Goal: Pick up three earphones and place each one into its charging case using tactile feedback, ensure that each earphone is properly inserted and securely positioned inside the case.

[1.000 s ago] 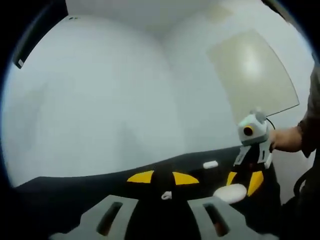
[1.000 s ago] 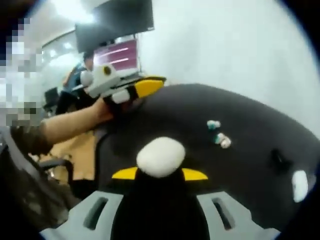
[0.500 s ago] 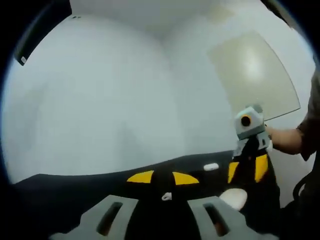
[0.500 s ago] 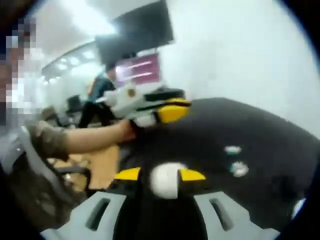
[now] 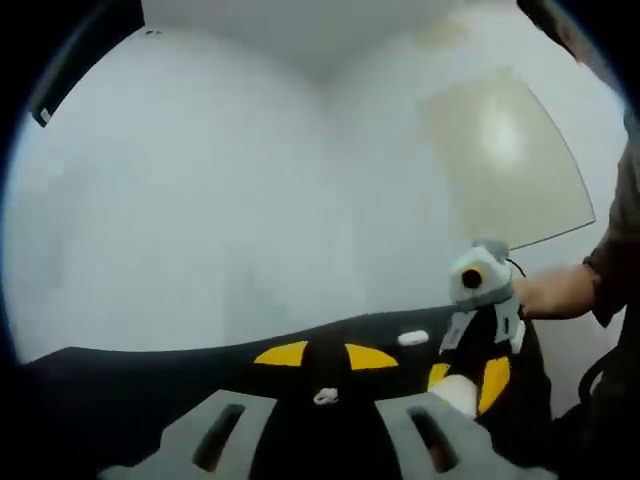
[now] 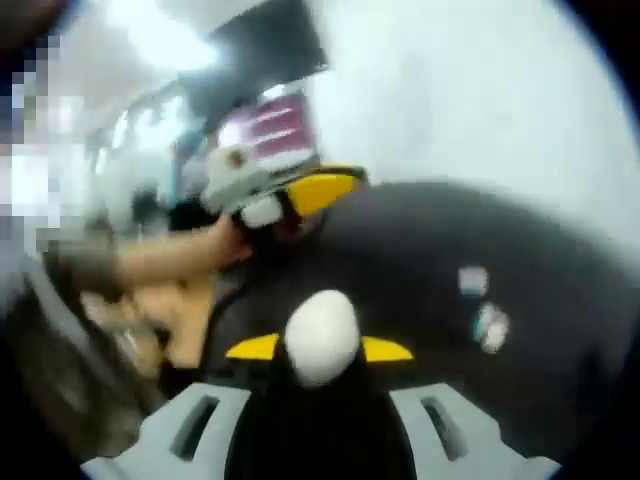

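The white oval charging case (image 6: 321, 338) sits low in the centre of the right gripper view, just above the yellow tips of the right gripper (image 6: 320, 350); it overlaps the gap between them, but blur hides whether the jaws pinch it or merely frame it, so I cannot tell. A second ago it lay in much the same place, then smeared smaller half a second ago, and now it reads larger and rounder, which points to the camera swinging rather than the case travelling. In the left gripper view the same case (image 5: 455, 393) shows at the lower right, under the right gripper (image 5: 466, 385), which has drifted left and down across that frame since a second ago, closing on the case. Two small earphones (image 6: 484, 308) lie apart from the case at the right of the right gripper view on the black surface (image 6: 420, 240); a third small white earphone (image 5: 325, 397) rests just ahead of the left gripper (image 5: 326, 356), whose jaws stand apart with nothing between them. A further small white piece (image 5: 412, 339) lies beyond. The left gripper (image 6: 270, 195) shows at the upper left of the right gripper view. Judging by this, no earphone is seated yet; the right hand seems busy with steadying the case first.
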Available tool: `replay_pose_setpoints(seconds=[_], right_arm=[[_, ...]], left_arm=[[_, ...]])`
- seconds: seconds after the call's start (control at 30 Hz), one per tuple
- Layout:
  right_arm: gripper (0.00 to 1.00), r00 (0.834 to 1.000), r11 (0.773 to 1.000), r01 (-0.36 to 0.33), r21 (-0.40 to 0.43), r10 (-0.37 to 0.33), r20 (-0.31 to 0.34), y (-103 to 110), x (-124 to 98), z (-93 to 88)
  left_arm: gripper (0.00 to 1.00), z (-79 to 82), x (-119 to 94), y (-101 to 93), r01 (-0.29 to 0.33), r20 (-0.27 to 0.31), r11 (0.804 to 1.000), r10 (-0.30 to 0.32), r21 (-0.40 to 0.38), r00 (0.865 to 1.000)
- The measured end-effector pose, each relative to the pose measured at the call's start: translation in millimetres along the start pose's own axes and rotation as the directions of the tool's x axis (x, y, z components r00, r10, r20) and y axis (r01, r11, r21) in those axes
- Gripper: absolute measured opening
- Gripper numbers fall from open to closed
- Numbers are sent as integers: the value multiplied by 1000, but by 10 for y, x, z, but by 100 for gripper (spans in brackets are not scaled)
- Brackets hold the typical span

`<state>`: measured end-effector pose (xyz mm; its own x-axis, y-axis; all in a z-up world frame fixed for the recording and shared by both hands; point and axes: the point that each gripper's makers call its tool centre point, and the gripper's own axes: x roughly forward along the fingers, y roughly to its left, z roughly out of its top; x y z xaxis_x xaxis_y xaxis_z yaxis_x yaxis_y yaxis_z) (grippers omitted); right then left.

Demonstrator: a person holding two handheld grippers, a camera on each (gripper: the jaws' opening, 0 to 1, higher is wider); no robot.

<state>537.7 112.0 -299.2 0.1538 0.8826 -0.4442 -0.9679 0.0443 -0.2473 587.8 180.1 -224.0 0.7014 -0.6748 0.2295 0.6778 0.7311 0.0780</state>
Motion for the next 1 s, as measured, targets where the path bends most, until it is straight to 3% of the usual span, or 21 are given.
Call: replay_pose_setpoints(seconds=[0.07,0.1,0.17,0.2,0.23,0.27,0.3,0.33,0.43,0.57,0.7,0.77,0.83,0.9,1.0], right_arm=[[29,1000,993,7,-114,-10,-25,46,-24,13],[29,1000,986,9,-168,-13,-24,63,-30,22],[29,1000,955,10,-297,-9,5,80,-37,22],[29,1000,926,16,-377,-5,31,105,-54,39],[29,999,896,37,-442,-17,48,57,-46,6],[29,998,886,59,-460,-39,52,37,-50,2],[29,997,897,68,-436,-44,64,19,-31,-36],[29,994,914,93,-395,-62,92,-17,-20,-28],[29,993,918,84,-388,-45,108,-44,9,-23],[29,997,945,41,-324,-16,79,-117,75,-39],[29,994,982,11,-187,9,105,-155,144,-93],[28,989,998,-7,-64,17,150,-166,145,-133],[25,980,990,-68,125,42,195,-165,132,-205],[23,984,960,-118,254,79,158,-186,96,-273],[23,977,960,-150,235,108,185,-185,119,-236]], left_arm=[[10,96,-45,-220,159,65,980,-152,-119,986],[10,82,-68,-299,217,53,965,-211,-149,976],[11,-50,-60,-437,293,-12,942,-299,-165,954],[15,-163,-46,-507,322,-71,932,-336,-164,939],[18,-290,-28,-563,336,-137,926,-361,-175,923],[22,-384,-13,-576,330,-188,927,-361,-179,913],[26,-489,5,-591,328,-248,933,-357,-148,901],[29,-416,69,-639,343,-204,931,-363,-128,909],[30,-518,19,-732,374,-274,919,-395,-126,877],[22,-551,28,-762,375,-298,916,-402,-146,866],[18,-539,26,-753,346,-306,928,-372,-137,876],[17,-527,20,-761,349,-301,928,-371,-128,878],[16,-542,4,-757,351,-313,919,-392,-183,865],[16,-552,-3,-769,353,-314,917,-397,-188,863],[15,-553,-6,-768,350,-315,921,-388,-174,866]])
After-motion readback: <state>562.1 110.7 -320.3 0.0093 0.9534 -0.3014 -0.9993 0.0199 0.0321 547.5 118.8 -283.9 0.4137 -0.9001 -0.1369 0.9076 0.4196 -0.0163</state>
